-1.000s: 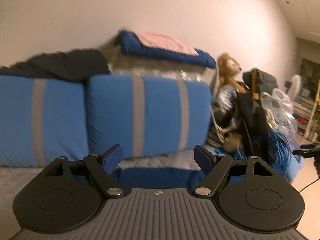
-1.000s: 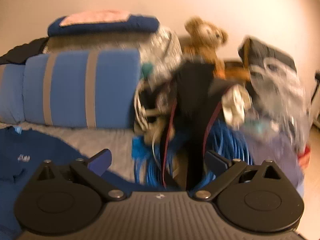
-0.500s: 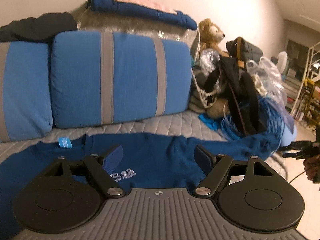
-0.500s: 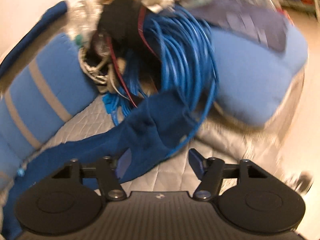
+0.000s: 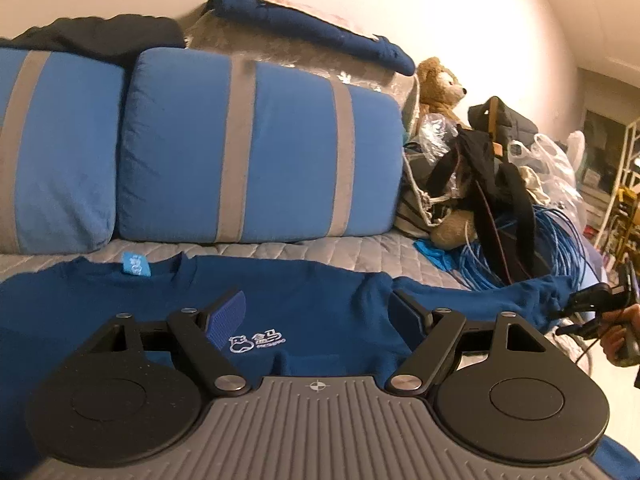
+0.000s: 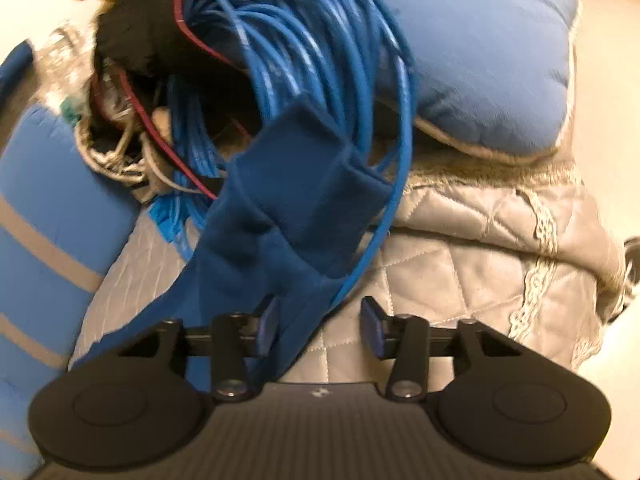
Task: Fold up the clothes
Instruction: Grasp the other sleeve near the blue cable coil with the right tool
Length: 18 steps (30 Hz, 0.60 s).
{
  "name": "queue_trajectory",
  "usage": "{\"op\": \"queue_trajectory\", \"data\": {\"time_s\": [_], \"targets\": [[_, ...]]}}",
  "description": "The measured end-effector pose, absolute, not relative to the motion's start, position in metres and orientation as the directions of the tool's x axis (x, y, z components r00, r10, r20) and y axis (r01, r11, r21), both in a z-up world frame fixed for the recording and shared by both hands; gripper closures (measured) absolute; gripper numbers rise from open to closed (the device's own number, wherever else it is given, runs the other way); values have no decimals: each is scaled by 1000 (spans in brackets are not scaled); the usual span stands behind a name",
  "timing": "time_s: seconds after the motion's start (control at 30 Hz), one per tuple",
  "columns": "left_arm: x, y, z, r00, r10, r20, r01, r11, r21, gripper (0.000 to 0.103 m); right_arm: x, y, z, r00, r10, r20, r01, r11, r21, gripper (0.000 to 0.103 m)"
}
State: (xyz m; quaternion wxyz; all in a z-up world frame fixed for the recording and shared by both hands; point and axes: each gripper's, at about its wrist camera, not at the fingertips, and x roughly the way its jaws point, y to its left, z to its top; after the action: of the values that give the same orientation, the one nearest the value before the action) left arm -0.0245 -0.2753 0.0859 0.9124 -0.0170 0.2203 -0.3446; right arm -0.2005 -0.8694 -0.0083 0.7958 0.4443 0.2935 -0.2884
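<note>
Two hand-held grippers: both lower than a second ago, now close over the bed.
Left hand-held gripper (image 5: 318,312): jaws spread wide, unchanged, nothing between them; it hovers above the chest logo (image 5: 258,343).
Right hand-held gripper (image 6: 318,326): jaws have just been closing, half-narrowed; the sleeve (image 6: 288,216) lies between them against the left pad, right pad clear of it.
Blue sweatshirt (image 5: 304,304): spread flat on the grey quilted bed cover (image 5: 360,252), filling more of the left view than before.
Sleeve end: draped onto the blue cable coil (image 6: 320,60).
Striped blue cushions (image 5: 256,144): behind, against the wall.
</note>
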Motion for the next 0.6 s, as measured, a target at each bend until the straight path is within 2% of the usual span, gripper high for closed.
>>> {"op": "queue_trajectory", "data": {"time_s": [0.07, 0.23, 0.4, 0.6], "targets": [[-23, -273, 83, 665, -632, -397, 613, 766, -193, 25, -200, -869, -8, 659, -195, -727, 726, 418, 546, 76], [-22, -270, 82, 661, -639, -392, 619, 760, -195, 25, -199, -866, -3, 656, -194, -729, 732, 401, 552, 90], [-26, -274, 82, 657, -645, -390, 637, 752, -169, 25, -198, -858, 10, 659, -223, -718, 723, 450, 524, 94], [-25, -271, 82, 674, -623, -396, 613, 771, -171, 24, -184, -837, 37, 695, -300, -654, 666, 610, 428, 96]]}}
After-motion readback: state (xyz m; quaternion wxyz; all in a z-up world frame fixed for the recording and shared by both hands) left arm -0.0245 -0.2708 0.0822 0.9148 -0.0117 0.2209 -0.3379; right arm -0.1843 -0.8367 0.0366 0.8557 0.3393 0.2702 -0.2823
